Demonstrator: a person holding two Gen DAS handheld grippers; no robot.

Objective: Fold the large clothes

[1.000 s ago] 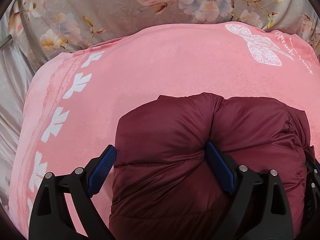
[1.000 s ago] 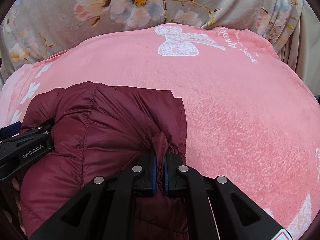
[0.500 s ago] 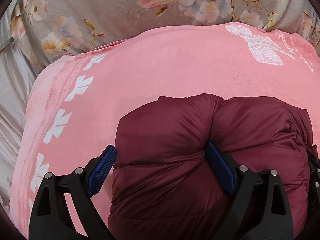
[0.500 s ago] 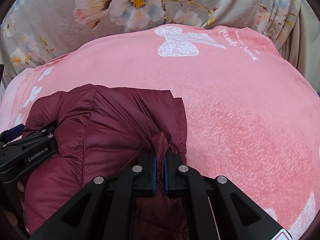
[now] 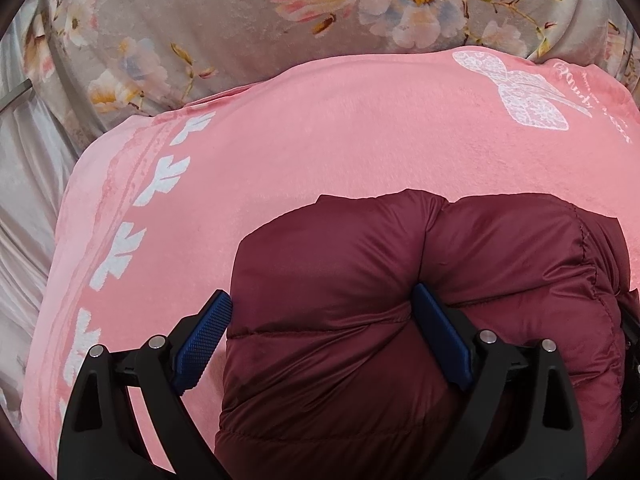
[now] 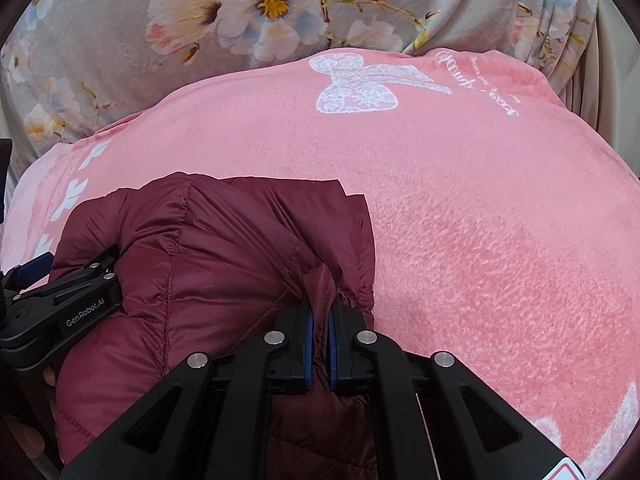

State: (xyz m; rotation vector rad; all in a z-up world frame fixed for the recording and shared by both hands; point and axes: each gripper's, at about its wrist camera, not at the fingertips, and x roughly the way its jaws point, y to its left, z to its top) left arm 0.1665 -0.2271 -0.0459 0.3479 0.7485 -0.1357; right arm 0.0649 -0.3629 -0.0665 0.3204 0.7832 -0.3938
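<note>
The maroon puffer jacket (image 5: 420, 320) lies bundled on a pink fleece blanket (image 5: 320, 140), directly between and ahead of the left gripper (image 5: 322, 308) in the left wrist view. That gripper's jaws are spread wide around a thick quilted fold: the right blue pad (image 5: 440, 336) presses into a crease of the fabric, while the left pad sits at the jacket's outer edge, and I cannot tell whether it touches. A column of white leaf prints (image 5: 160, 176) runs down the blanket to the left of the gripper, and a white bow print (image 5: 528, 96) lies far ahead to the right. Grey floral bedding (image 5: 240, 20) lies beyond the blanket.

In the right wrist view, the right gripper (image 6: 319, 332) has its jaws pressed close together, pinching a thin ridge of the jacket (image 6: 224, 264) at its right edge. The rest of the jacket bulges to the left of this gripper, where the left gripper (image 6: 60, 300) reaches in from the frame's side. Open blanket (image 6: 480, 220) spreads to the right.
</note>
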